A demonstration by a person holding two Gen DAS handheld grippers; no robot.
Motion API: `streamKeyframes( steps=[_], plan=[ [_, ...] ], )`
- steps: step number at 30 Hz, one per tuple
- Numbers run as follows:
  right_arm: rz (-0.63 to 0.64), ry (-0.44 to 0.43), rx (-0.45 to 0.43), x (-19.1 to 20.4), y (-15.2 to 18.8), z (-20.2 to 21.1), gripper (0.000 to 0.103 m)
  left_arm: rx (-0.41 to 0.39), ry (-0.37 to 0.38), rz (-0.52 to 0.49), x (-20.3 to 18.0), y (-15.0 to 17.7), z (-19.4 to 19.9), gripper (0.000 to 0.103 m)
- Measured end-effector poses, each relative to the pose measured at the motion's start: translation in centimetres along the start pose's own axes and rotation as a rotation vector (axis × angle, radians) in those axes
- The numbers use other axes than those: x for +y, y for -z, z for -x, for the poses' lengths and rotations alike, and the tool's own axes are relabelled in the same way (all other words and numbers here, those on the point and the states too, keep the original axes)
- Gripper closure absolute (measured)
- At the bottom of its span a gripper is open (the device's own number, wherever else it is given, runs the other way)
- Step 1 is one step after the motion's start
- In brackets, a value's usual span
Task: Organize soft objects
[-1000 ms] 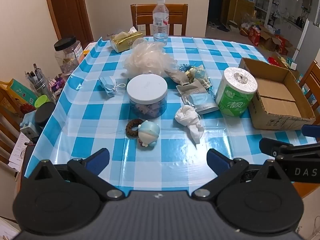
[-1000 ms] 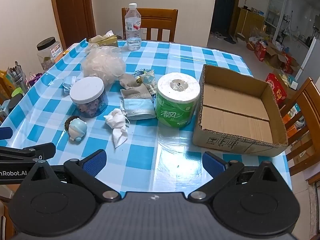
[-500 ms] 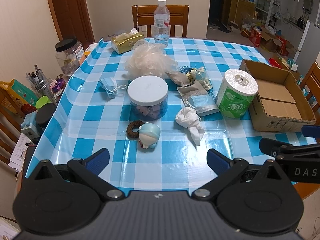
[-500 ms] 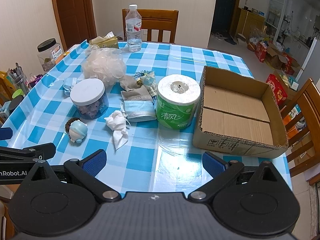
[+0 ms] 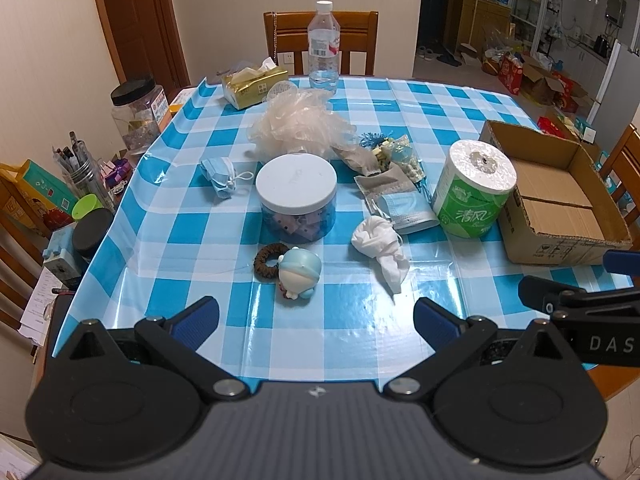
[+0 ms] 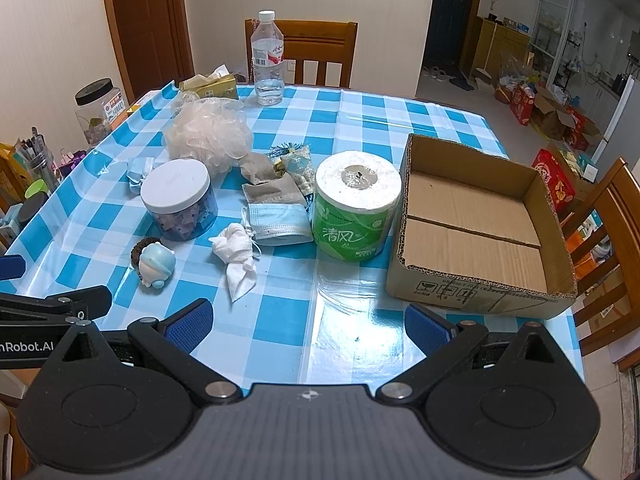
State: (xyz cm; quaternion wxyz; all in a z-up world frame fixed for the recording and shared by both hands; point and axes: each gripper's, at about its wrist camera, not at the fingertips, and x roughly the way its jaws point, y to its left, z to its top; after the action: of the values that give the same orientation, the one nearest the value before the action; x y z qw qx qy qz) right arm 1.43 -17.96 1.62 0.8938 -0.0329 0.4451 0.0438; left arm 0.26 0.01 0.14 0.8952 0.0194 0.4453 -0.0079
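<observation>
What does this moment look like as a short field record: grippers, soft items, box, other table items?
left gripper: open, holds nothing, near table edge
right gripper: open, holds nothing, near table edge
cardboard box: open top, nothing inside, at right of table
soft items on tablecloth: white cloth, flat face mask, crumpled face mask, mesh bath pouf
beside the box: toilet paper roll, upright
other: white-lidded jar, water bottle, blue figurine
progress: nothing boxed yet
</observation>
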Motion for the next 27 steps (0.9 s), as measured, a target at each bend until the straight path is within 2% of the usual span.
streamKeyframes(
  steps=[9,27],
  plan=[
    [0.002,-0.003,-0.011,0.0,-0.4,0.2,0.0,-0.009,-0.008,0.002,0.2,-1.3,0.6,0.001],
    [0.03,-0.059,-0.049,-1.4,0.0,0.6,0.0,-0.052,-0.043,-0.012,-1.3,-0.8,1.6,0.001]
  ],
)
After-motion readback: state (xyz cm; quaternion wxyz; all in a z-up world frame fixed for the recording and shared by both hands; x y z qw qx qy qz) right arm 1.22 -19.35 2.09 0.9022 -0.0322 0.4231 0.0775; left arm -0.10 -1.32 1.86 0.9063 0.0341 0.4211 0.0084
